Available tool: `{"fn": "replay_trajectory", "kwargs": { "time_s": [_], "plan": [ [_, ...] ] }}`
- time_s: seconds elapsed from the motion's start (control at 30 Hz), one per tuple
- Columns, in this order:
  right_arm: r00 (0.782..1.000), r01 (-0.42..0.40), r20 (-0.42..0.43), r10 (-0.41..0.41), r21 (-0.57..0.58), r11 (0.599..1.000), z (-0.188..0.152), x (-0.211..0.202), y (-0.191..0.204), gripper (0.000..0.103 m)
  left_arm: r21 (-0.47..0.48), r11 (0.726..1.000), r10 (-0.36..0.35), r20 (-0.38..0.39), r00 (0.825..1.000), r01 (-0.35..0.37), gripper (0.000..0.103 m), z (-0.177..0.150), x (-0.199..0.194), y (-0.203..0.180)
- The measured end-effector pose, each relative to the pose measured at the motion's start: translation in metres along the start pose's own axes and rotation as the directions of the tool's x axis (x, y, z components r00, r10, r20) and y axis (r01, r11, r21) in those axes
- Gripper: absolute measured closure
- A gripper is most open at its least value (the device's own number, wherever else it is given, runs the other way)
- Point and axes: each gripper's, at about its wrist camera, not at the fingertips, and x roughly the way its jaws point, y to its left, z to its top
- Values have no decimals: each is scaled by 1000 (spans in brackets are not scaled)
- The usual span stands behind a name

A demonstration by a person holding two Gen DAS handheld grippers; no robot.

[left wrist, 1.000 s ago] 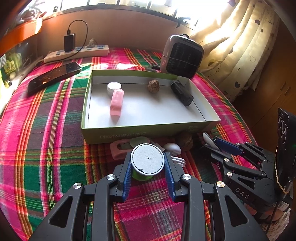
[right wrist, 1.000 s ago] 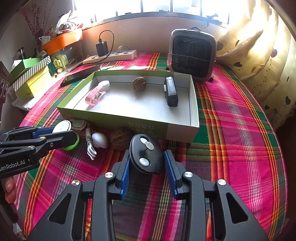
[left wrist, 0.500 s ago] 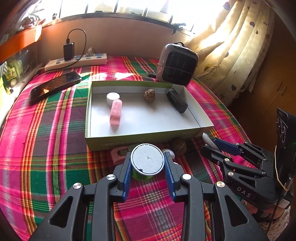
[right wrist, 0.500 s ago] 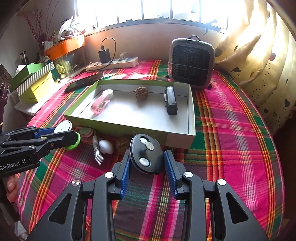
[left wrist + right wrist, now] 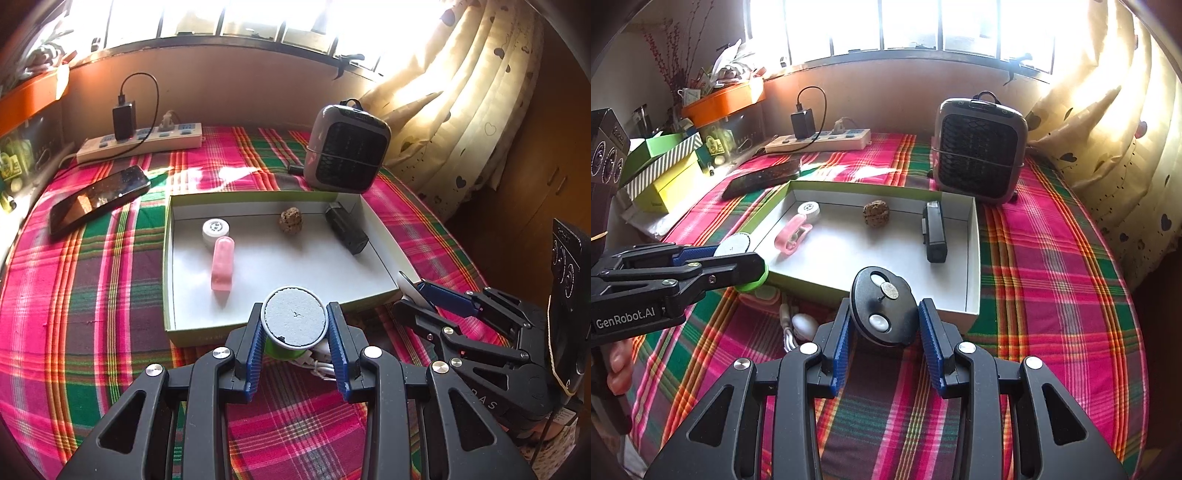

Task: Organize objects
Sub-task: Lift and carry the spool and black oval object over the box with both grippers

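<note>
At the far left a phone (image 5: 99, 199) lies on the plaid cloth (image 5: 92, 302), with a power strip (image 5: 142, 142) behind it by the wall. The left gripper (image 5: 294, 334) is clamped on a green spool with a grey-white top (image 5: 294, 322), held at the near rim of the green-edged tray (image 5: 168, 258). Inside the tray, from left to right, sit a white cap (image 5: 216, 229), a pink clip (image 5: 222, 266), a brown nut-like lump (image 5: 290, 220) and a black block (image 5: 345, 229). Below the near wall, white cable and an egg-shaped white piece (image 5: 803, 325) lie on the cloth, partly hidden by the fingers. The right gripper (image 5: 885, 332) grips a black oval disc with two pale pads (image 5: 884, 312), just short of the tray's near right corner; what the disc is remains unclear. Behind the tray stands a small grey heater (image 5: 979, 149), curtains (image 5: 1108, 110) beyond.
</note>
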Motion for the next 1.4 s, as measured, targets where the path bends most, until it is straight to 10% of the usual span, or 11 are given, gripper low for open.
{"fn": "replay_trajectory", "kwargs": {
  "time_s": [1.4],
  "plan": [
    [995, -2, -101, -6, -79, 997, 48, 96, -5, 67, 8, 1000, 28, -74, 997, -28, 73, 75, 105, 34]
  ]
}}
